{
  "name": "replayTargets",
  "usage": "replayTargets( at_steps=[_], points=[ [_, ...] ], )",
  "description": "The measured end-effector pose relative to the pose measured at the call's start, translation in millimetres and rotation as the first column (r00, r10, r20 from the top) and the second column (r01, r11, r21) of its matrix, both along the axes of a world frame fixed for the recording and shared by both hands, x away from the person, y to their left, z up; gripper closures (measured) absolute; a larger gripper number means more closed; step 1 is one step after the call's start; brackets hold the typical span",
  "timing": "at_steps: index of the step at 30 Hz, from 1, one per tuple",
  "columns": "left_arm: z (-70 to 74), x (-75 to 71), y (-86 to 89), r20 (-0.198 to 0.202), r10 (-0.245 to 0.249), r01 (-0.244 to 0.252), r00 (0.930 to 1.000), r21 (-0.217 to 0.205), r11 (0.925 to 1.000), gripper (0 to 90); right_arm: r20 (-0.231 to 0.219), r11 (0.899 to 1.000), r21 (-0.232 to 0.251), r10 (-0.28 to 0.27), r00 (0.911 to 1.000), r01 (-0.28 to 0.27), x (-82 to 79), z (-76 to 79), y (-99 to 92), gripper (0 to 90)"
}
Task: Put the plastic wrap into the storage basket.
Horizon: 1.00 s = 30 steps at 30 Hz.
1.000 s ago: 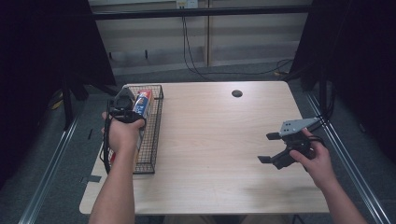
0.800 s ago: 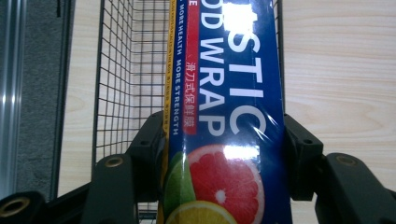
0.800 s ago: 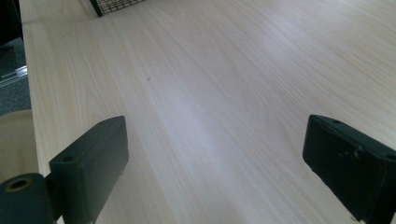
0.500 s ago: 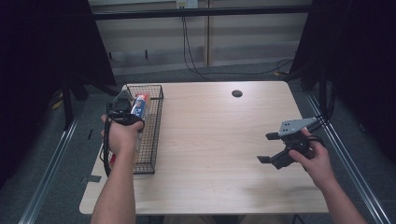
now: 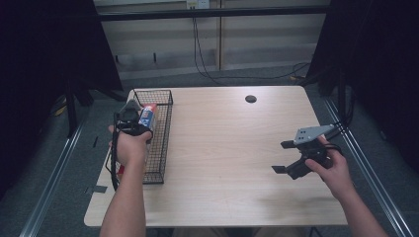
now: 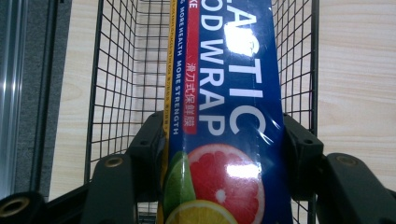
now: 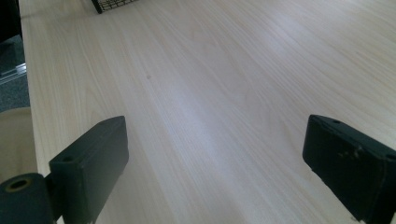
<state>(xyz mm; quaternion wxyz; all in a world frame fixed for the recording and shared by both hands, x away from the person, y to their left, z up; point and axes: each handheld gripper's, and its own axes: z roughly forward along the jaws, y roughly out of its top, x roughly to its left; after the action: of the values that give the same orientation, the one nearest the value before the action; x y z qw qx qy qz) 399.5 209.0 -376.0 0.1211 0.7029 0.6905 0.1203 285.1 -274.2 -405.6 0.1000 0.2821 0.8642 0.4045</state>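
A black wire basket (image 5: 159,133) sits at the left edge of the counter (image 5: 222,148). Over it, the left gripper (image 6: 224,149) has its fingers (image 6: 150,140) clamped on a blue box of plastic food wrap (image 6: 229,107), which extends into the basket. The right gripper (image 5: 289,157) hovers above bare counter, well apart, fingers (image 7: 93,158) spread wide.

Wire basket (image 5: 160,143) walls hem left tongs (image 6: 224,140) and plastic wrap box (image 6: 229,93); way out upward. Surface (image 5: 222,148) bare and open around right tongs (image 5: 285,157).
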Motion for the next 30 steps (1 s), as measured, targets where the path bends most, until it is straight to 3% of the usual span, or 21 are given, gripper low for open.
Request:
replayTargets(
  at_steps=[11,19,23,30],
  points=[
    [-13.5,5.3,0.3,-0.031,0.006,-0.006,0.9995,0.006,1.0000,43.3,-0.001,1.000,0.002,-0.006,1.0000,0.006,-0.3,-0.2,-0.9,6.9],
    [-18.7,5.7,3.6,-0.031,0.034,-0.034,0.9989,0.008,0.9994,42.5,-0.002,1.000,0.002,-0.006,1.0000,0.006,0.2,-0.2,-2.6,6.8],
    [-19.2,5.0,5.4,-0.033,0.036,-0.037,0.9988,-0.010,0.9993,41.6,-0.001,1.000,0.003,-0.008,1.0000,0.008,-0.1,0.1,-2.8,6.8],
    [-11.9,3.8,5.8,0.007,0.033,-0.033,0.9994,-0.022,0.9992,39.2,0.002,1.000,0.004,-0.009,1.0000,0.009,-0.4,0.8,-2.9,6.8]
  ],
)
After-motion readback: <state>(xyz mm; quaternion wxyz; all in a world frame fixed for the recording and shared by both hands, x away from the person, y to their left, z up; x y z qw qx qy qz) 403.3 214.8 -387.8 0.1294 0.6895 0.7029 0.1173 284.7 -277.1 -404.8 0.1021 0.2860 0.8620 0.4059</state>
